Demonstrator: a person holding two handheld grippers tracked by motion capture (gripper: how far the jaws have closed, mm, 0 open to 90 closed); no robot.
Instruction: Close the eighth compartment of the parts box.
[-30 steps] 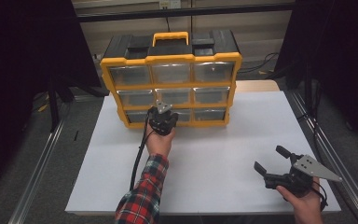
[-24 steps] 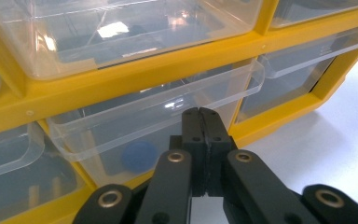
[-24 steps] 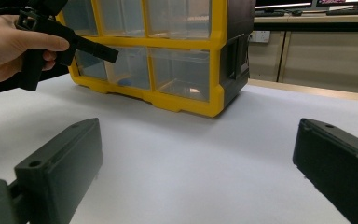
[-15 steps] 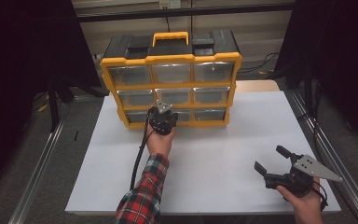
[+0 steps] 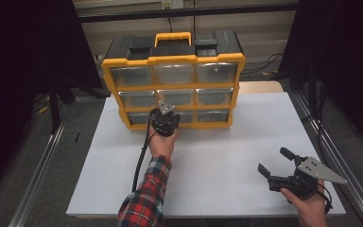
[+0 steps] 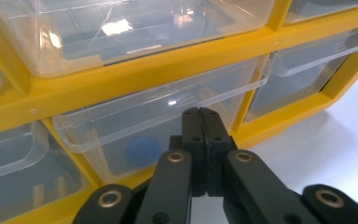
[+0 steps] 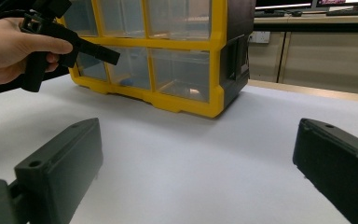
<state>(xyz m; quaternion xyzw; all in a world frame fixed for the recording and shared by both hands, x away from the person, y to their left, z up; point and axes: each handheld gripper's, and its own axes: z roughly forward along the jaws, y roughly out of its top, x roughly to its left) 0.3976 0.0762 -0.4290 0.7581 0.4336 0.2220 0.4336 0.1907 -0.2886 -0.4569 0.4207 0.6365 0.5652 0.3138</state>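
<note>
A yellow and black drawer organizer [image 5: 172, 59] with clear drawers stands at the back of the white table [image 5: 227, 142]. My left gripper [image 5: 166, 110] is shut, with its jaws pressed together and nothing between them. Its tips [image 6: 199, 112] sit just under the lip of the bottom middle drawer [image 6: 144, 116]. A blue round thing [image 6: 142, 150] lies inside that drawer. I cannot tell whether the tips touch the drawer. The right gripper view shows the organizer [image 7: 186, 100] and the left gripper [image 7: 114, 58] from the side. My right gripper [image 5: 275, 161] rests open near the table's front right corner, its jaws [image 7: 198, 128] wide apart over bare table.
The organizer has a yellow carry handle [image 5: 172, 37] on its black top. Metal rails [image 5: 333, 156] run along both sides of the table. A black cable [image 5: 142, 156] trails from the left gripper along the plaid sleeve [image 5: 146, 198]. White table surface stretches between the two grippers.
</note>
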